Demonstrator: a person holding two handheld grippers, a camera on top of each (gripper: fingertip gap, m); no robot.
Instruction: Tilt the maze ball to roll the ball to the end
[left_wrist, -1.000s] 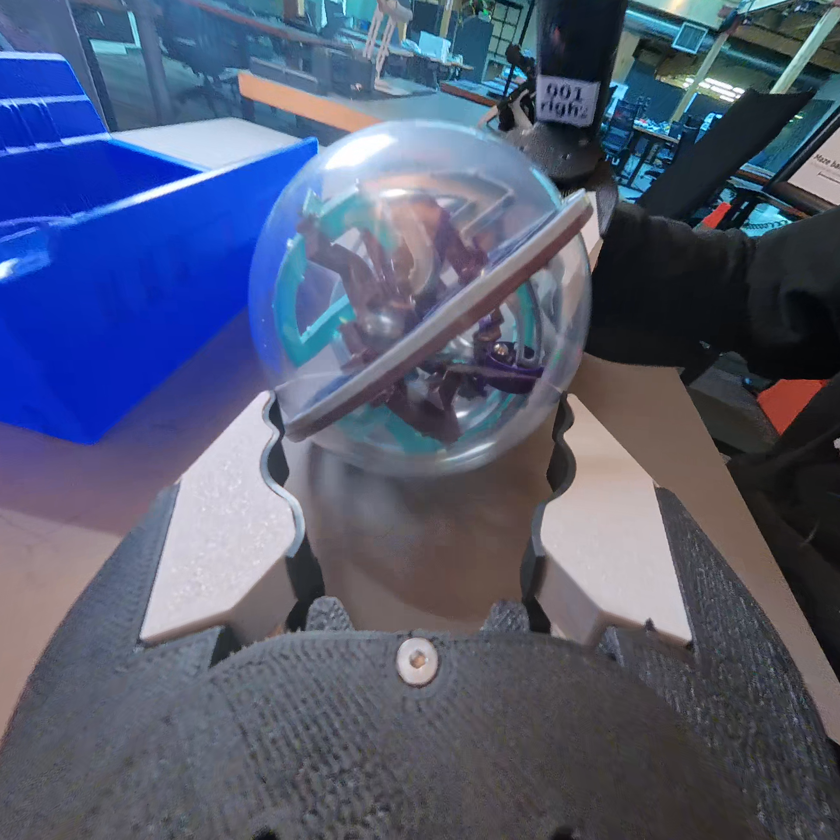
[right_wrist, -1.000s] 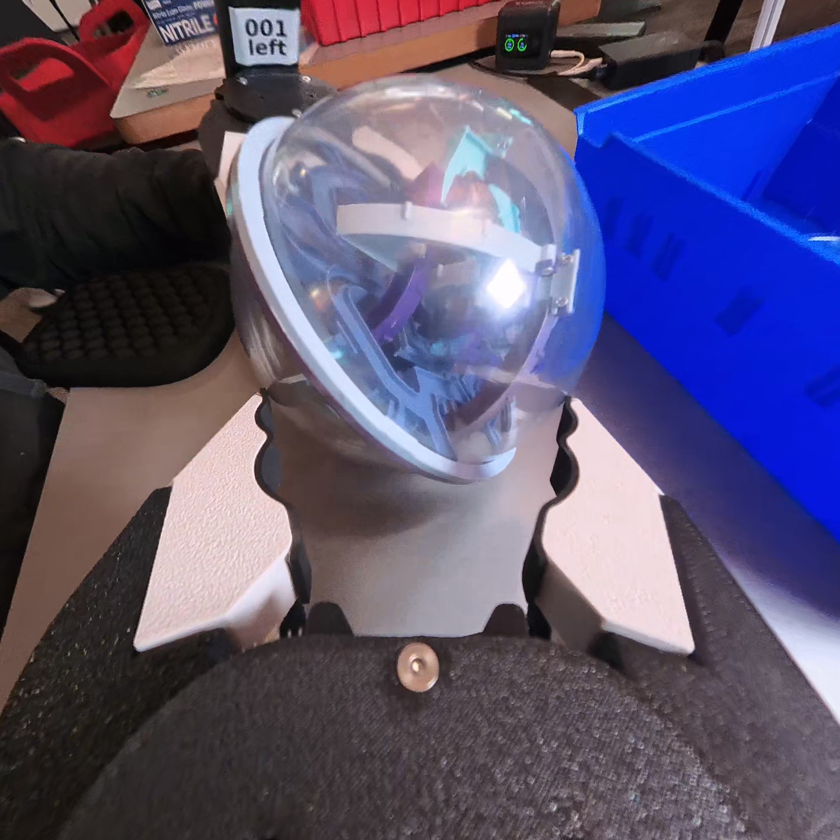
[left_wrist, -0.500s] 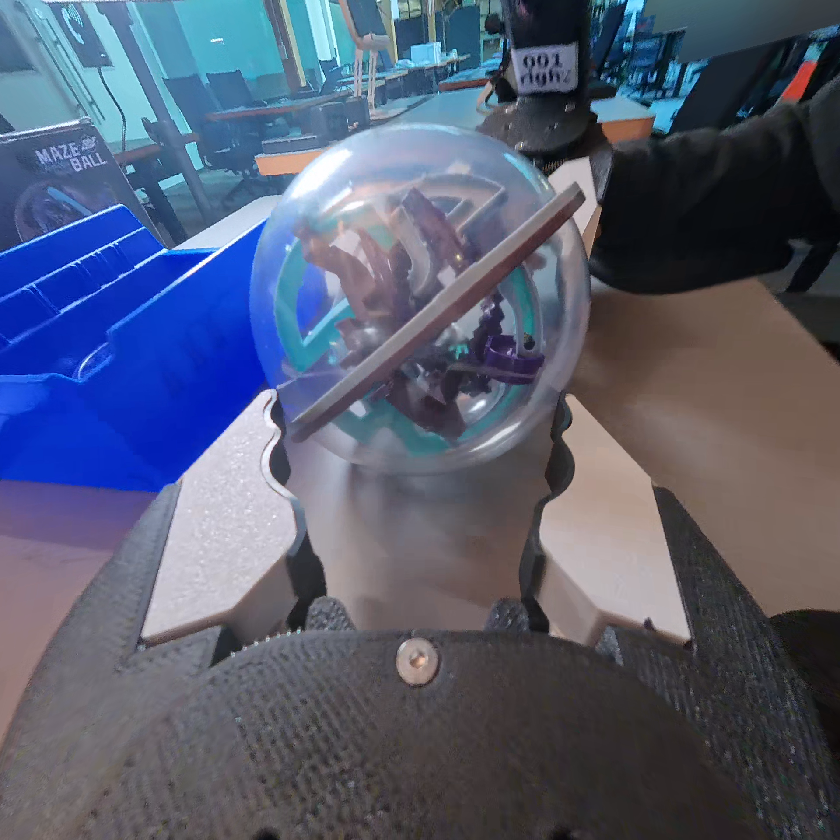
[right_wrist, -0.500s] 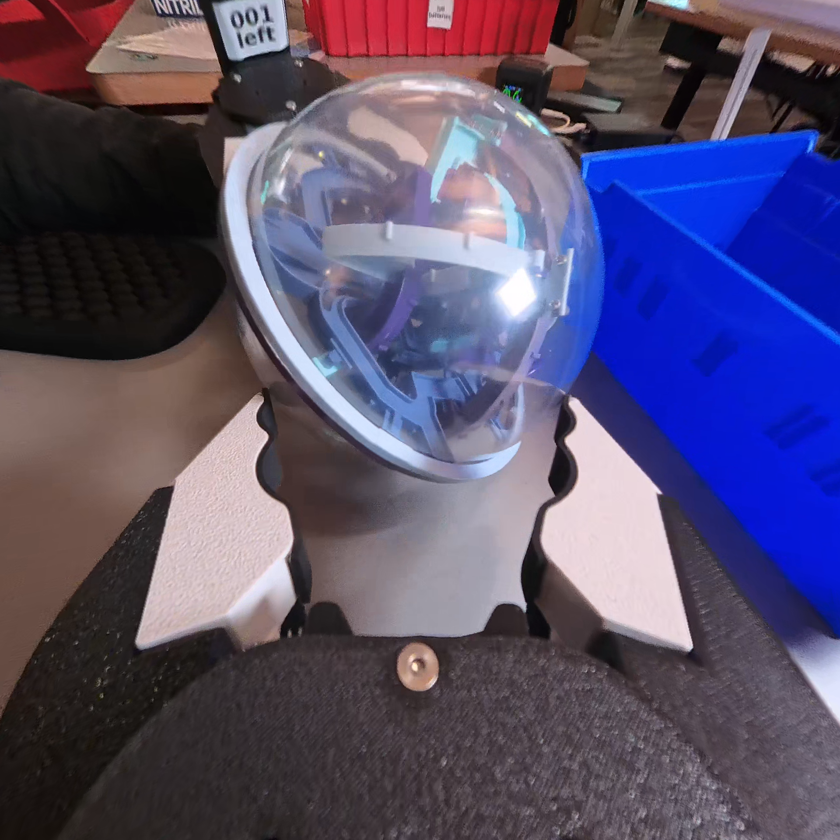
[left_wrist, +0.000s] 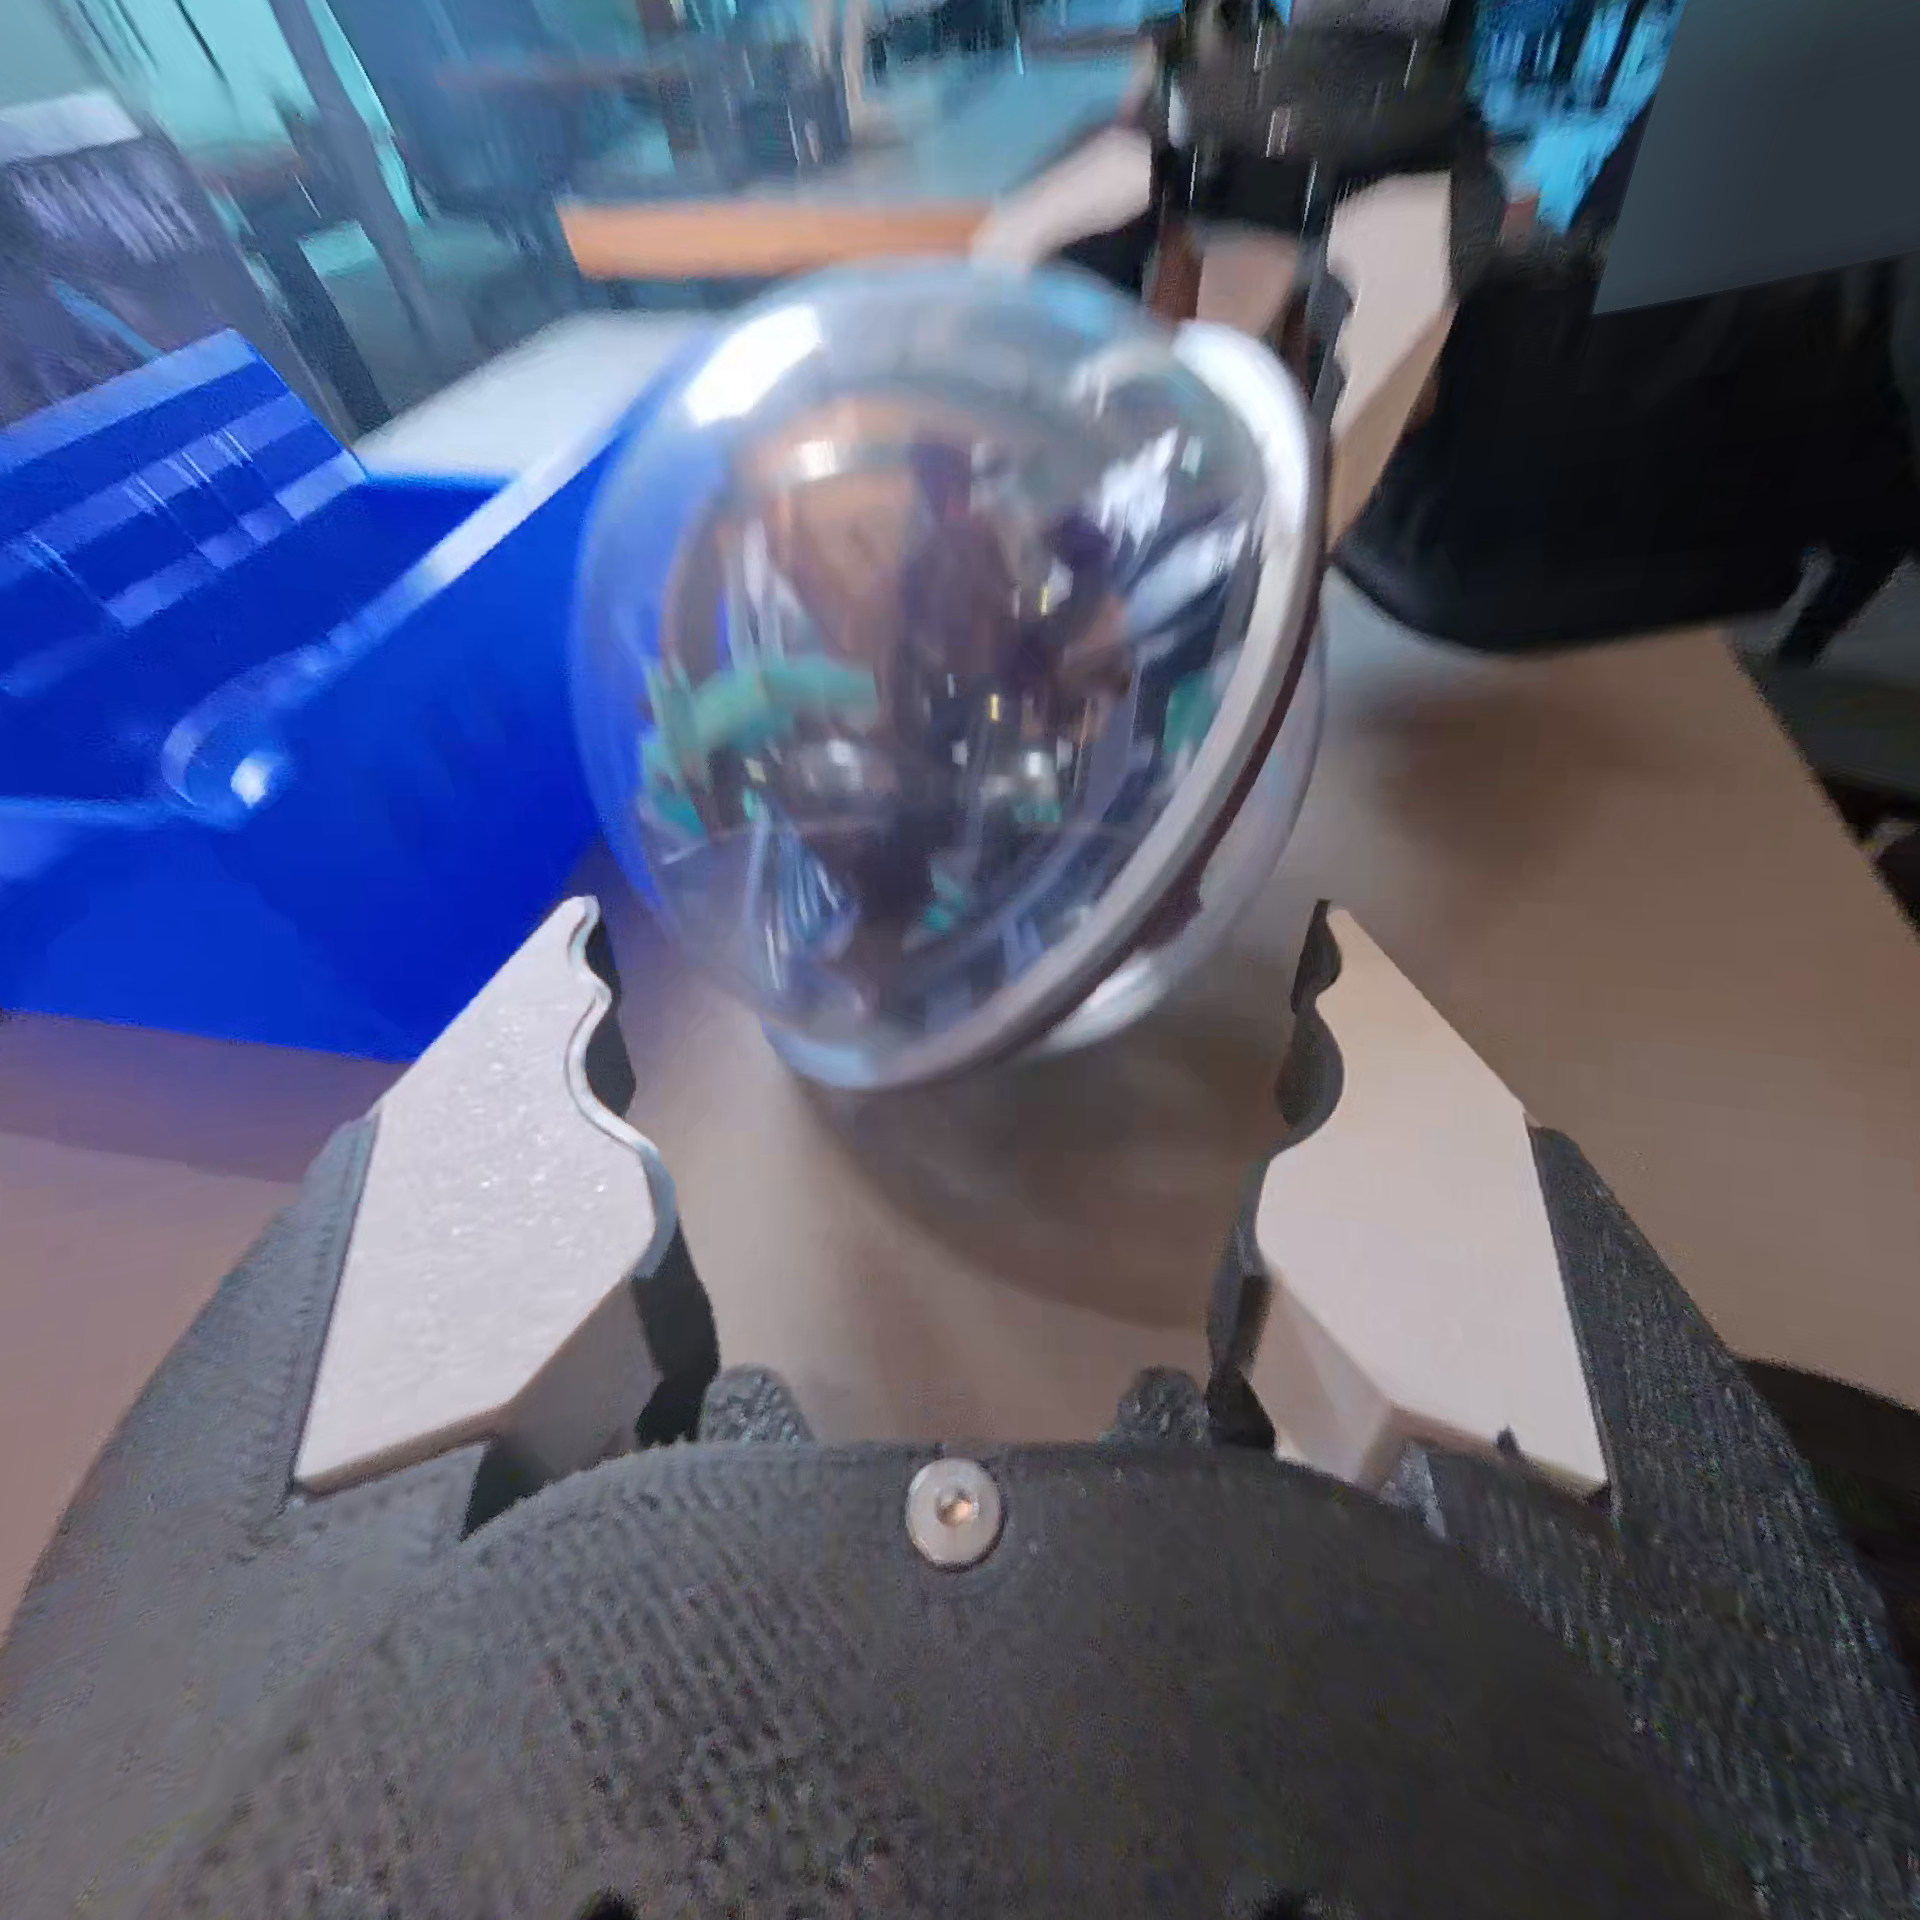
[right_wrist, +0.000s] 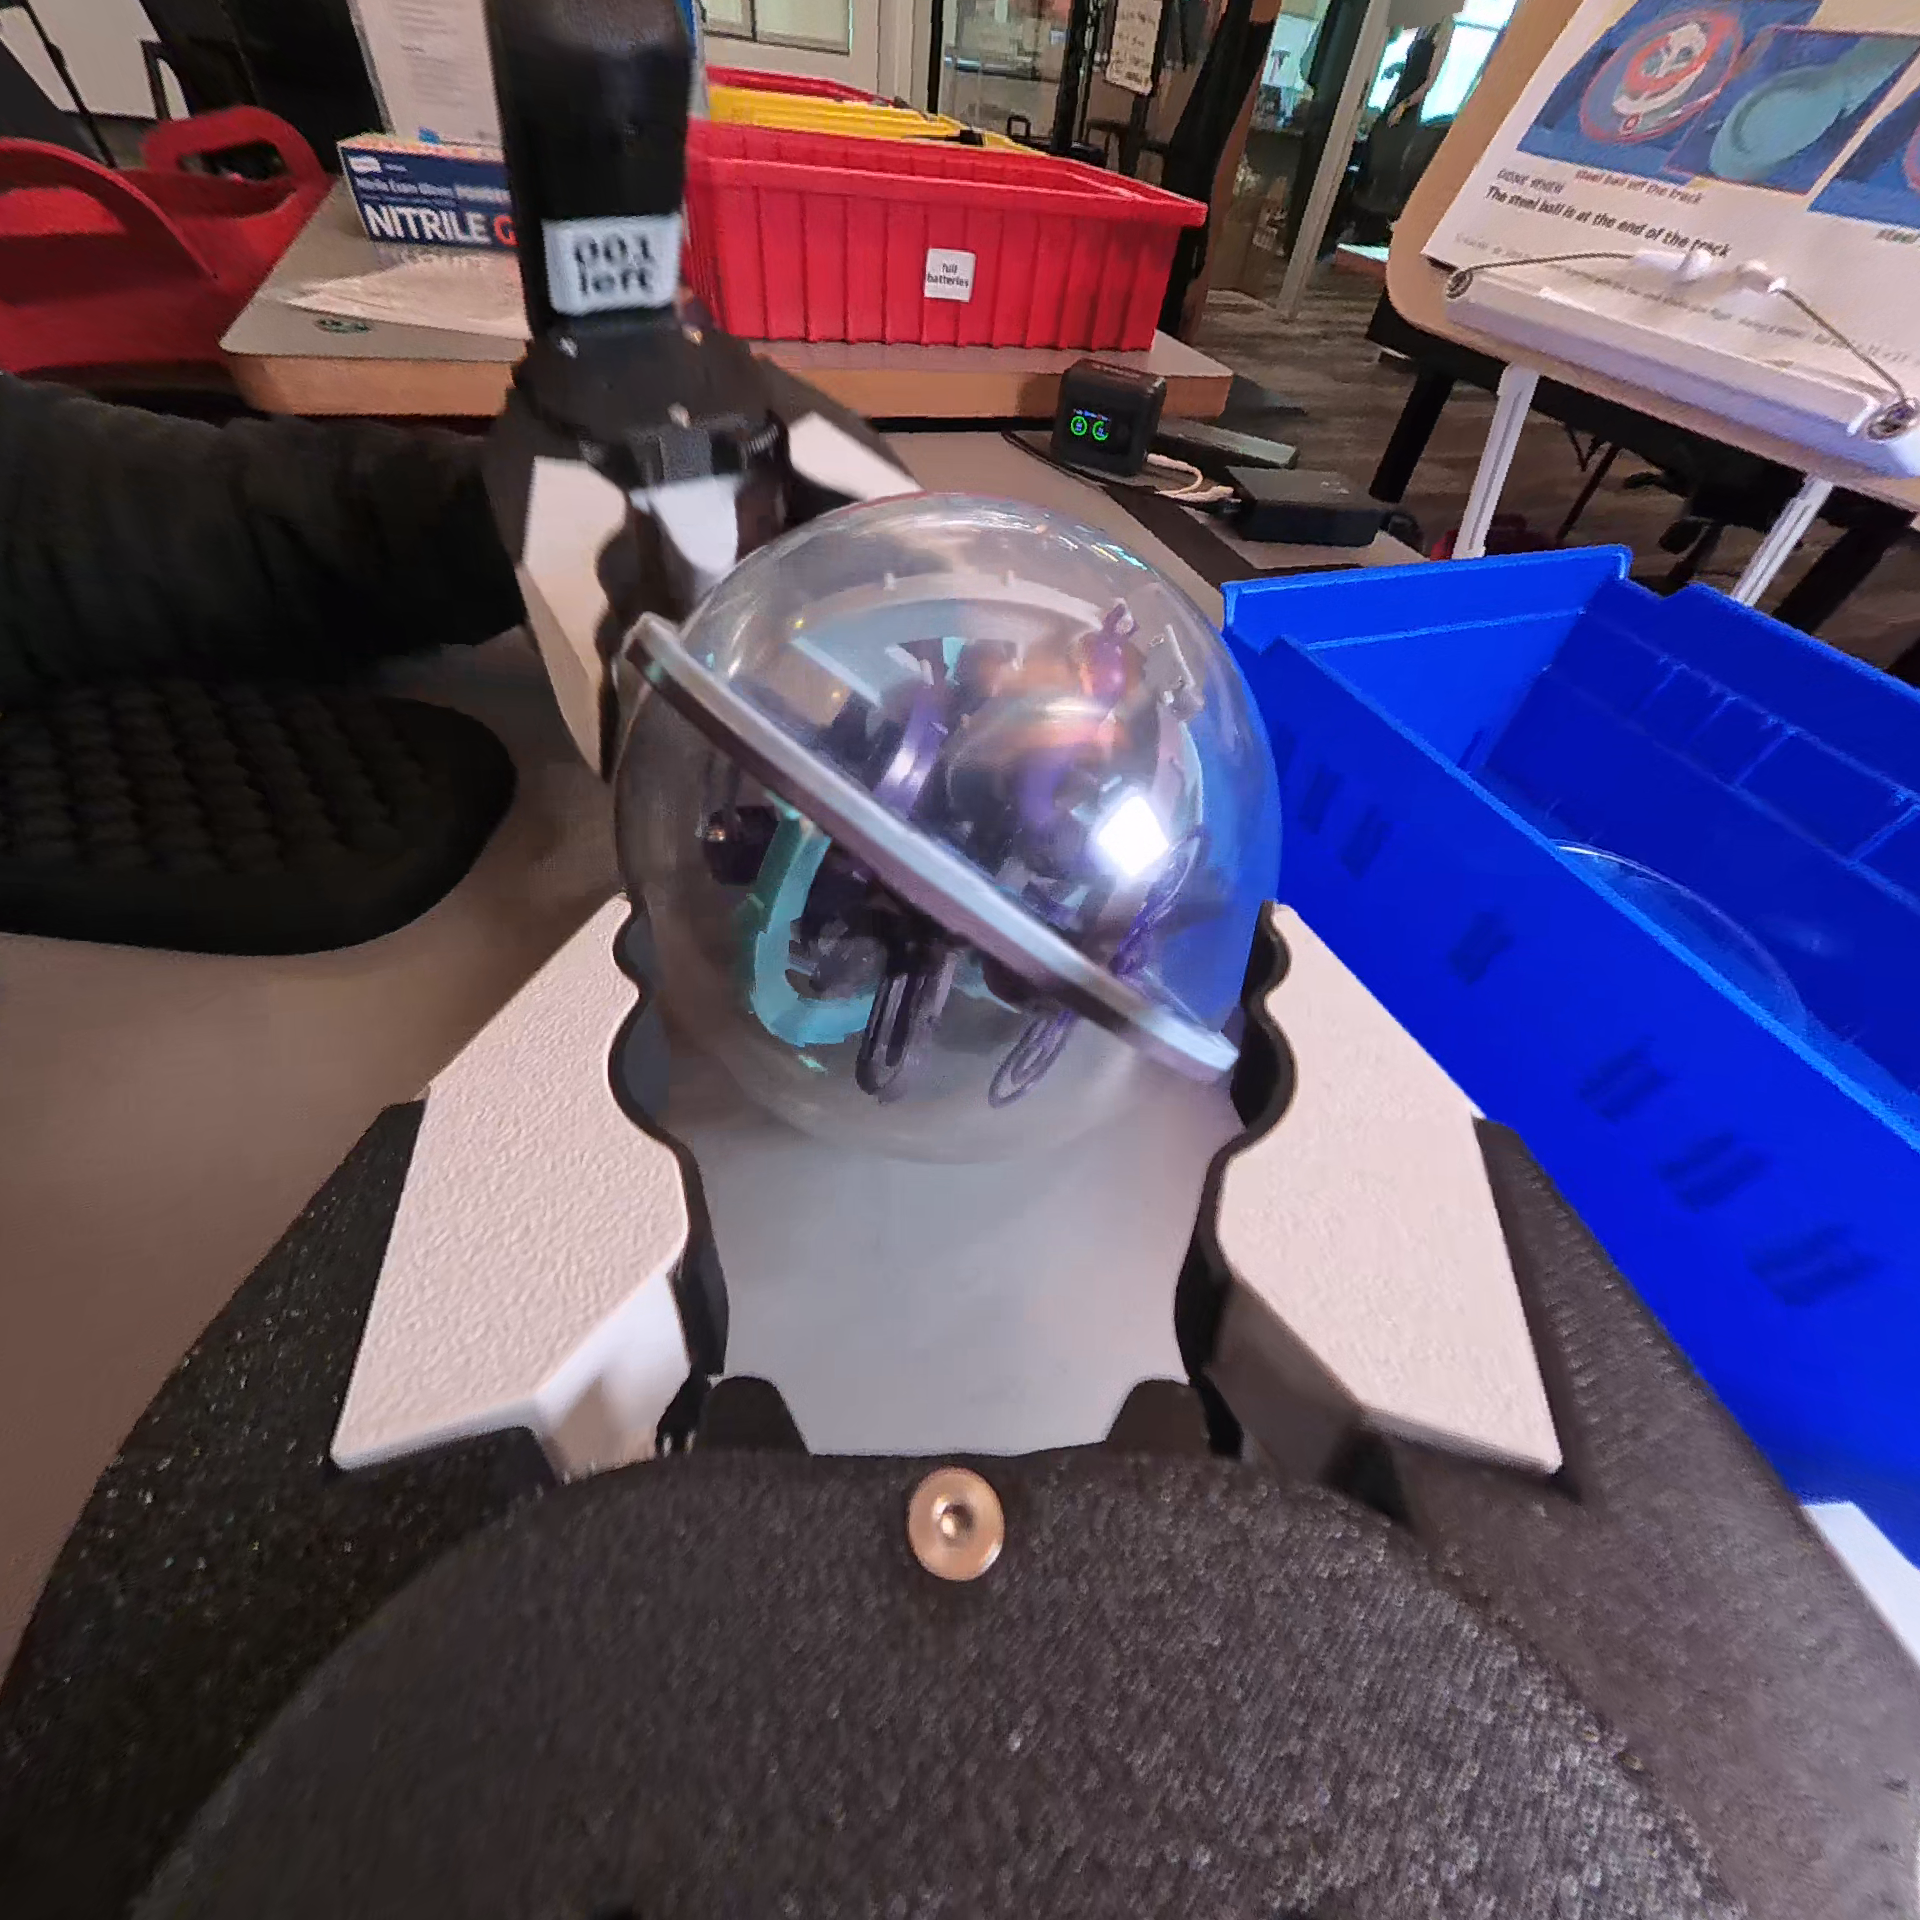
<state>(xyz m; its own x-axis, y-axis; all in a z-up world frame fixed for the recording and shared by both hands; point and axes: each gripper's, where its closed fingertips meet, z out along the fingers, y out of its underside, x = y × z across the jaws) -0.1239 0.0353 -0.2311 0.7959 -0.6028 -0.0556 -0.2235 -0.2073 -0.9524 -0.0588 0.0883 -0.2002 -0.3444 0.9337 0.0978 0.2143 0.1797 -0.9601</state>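
The clear plastic sphere with a purple and teal track maze inside, the maze ball (right_wrist: 940, 831), sits centre frame in the right wrist view, its grey equatorial ring sloping from upper left down to lower right. The right gripper (right_wrist: 940, 925) has its white fingers pressed against both flanks of the sphere, clamped on it. In the left wrist view the maze ball (left_wrist: 945, 675) appears in the upper middle, heavily blurred, ring tilted steeply toward the right. The left gripper (left_wrist: 951, 920) has its white fingertips spread at the sphere's lower sides; contact cannot be confirmed, so whether it grips cannot be told. The small ball inside cannot be located with certainty.

A glossy blue plastic bin (right_wrist: 1621, 883) stands just beside the sphere, at the right of the right wrist view and left of the left wrist view (left_wrist: 249, 707). The tan tabletop (left_wrist: 1507, 883) lies beneath. A ribbed red plastic tray (right_wrist: 935, 249) occupies the upper middle background, right wrist view.
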